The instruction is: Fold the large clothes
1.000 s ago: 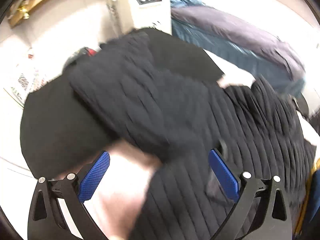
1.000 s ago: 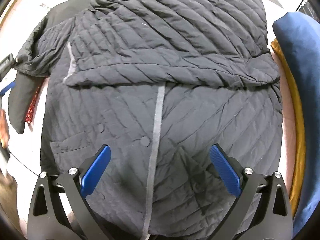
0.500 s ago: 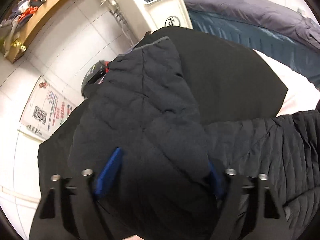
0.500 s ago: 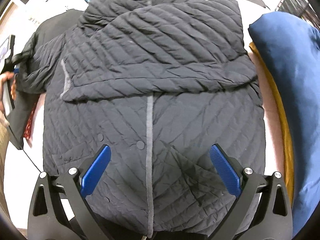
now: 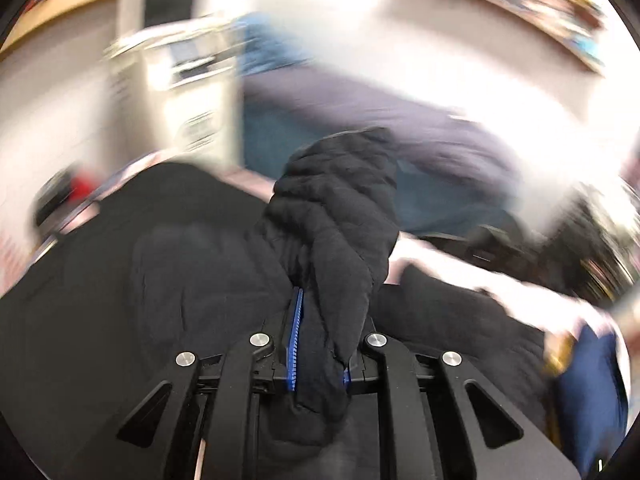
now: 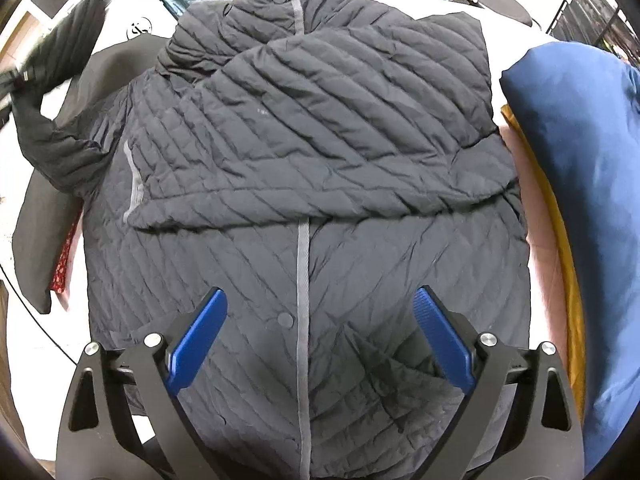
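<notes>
A dark quilted jacket (image 6: 320, 184) lies front up on the table, with one sleeve folded across its chest. My left gripper (image 5: 316, 344) is shut on the jacket's other sleeve (image 5: 340, 216) and holds it raised; this view is blurred by motion. The raised sleeve (image 6: 60, 80) also shows at the far left of the right wrist view. My right gripper (image 6: 320, 344) is open and empty, hovering over the jacket's lower front near the grey placket (image 6: 303, 280).
A folded blue garment (image 6: 580, 184) on a mustard one (image 6: 560, 240) lies along the jacket's right side. A black cloth (image 6: 40, 232) lies at the left. A white machine (image 5: 180, 60) and teal and purple bedding (image 5: 360, 120) stand behind.
My left gripper closed on the sleeve and lifted it up from the table's left side. My right gripper backed off slightly and stays open.
</notes>
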